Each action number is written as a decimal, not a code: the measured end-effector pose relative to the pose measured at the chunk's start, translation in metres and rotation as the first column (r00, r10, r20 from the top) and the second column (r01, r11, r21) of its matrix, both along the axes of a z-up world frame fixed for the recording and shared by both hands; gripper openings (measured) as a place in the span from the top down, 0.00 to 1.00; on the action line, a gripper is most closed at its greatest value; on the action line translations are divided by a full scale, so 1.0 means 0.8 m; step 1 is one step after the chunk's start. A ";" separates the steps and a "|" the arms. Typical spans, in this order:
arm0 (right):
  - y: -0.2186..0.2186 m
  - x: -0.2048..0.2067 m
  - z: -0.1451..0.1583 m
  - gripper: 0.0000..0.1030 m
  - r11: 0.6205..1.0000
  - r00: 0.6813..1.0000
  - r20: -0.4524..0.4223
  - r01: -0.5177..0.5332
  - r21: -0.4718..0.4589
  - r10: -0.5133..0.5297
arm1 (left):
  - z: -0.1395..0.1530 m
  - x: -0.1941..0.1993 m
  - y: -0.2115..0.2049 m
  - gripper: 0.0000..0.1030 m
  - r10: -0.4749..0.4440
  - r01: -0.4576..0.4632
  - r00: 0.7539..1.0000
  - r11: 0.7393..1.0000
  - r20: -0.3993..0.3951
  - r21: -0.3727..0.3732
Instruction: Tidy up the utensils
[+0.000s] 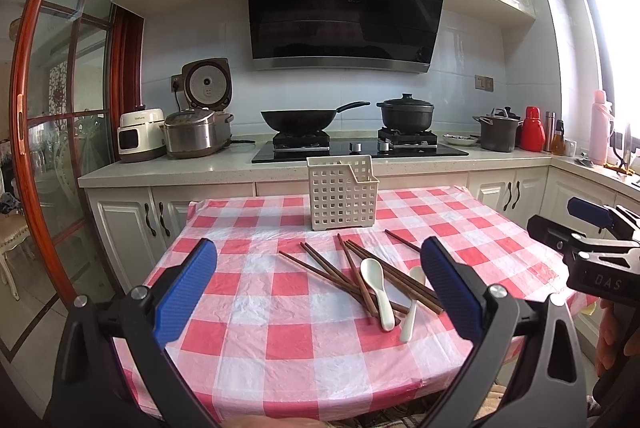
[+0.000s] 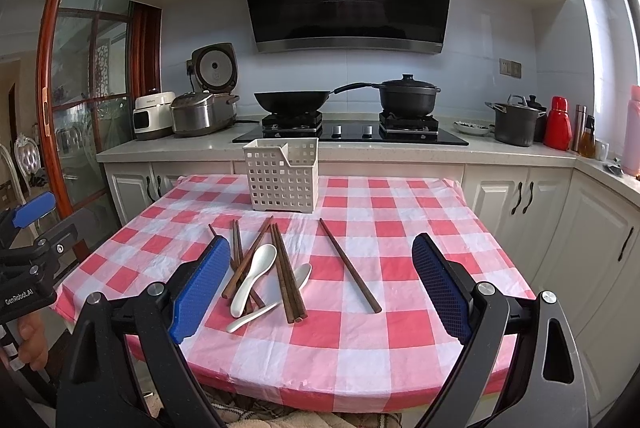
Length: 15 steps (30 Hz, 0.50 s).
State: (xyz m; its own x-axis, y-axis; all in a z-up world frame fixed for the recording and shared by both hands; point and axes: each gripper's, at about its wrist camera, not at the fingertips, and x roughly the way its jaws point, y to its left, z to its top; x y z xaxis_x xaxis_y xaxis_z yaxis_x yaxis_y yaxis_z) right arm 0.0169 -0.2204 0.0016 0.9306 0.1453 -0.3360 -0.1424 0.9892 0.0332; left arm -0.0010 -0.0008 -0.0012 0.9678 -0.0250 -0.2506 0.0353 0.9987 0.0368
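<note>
Several dark wooden chopsticks [image 1: 340,268] [image 2: 286,268] lie in a loose heap on the red-and-white checked table [image 1: 280,348] [image 2: 360,340], with two white ceramic spoons [image 1: 376,288] [image 2: 254,276] among them. One chopstick [image 2: 350,266] lies apart to the right. A white perforated plastic basket [image 1: 342,198] [image 2: 282,174] stands upright at the table's far side. My left gripper [image 1: 320,284] hovers open above the near part of the table, short of the heap. My right gripper [image 2: 322,284] is open too, nothing between its fingers; it also shows at the right edge of the left wrist view.
Behind the table runs a kitchen counter [image 1: 200,168] with a rice cooker [image 1: 196,132], a wok [image 1: 296,120] and a black pot [image 1: 406,114] on the hob. White cabinets [image 2: 516,196] stand close on the right. A glass sliding door [image 1: 60,108] is at the left.
</note>
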 end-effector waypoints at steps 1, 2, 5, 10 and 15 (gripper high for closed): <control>-0.001 -0.001 0.000 0.16 1.000 1.000 0.001 0.001 0.001 -0.001 | 0.000 0.000 -0.001 0.04 -0.002 0.002 1.000 1.000 -0.001 0.001; -0.001 -0.001 0.000 0.16 1.000 1.000 0.002 0.002 0.001 -0.002 | 0.000 0.000 -0.001 0.04 -0.002 0.002 1.000 1.000 -0.001 0.001; 0.000 -0.001 -0.001 0.16 1.000 1.000 0.004 0.003 0.000 -0.003 | 0.001 -0.001 0.000 0.04 -0.003 0.003 1.000 1.000 -0.004 -0.001; -0.002 -0.003 0.001 0.16 1.000 1.000 0.021 0.009 -0.001 -0.009 | 0.001 -0.001 0.000 0.04 -0.004 0.004 1.000 1.000 -0.008 -0.002; -0.003 -0.004 0.002 0.16 1.000 1.000 0.022 0.010 -0.001 -0.010 | 0.000 0.000 0.000 0.04 -0.010 0.010 1.000 1.000 -0.014 -0.001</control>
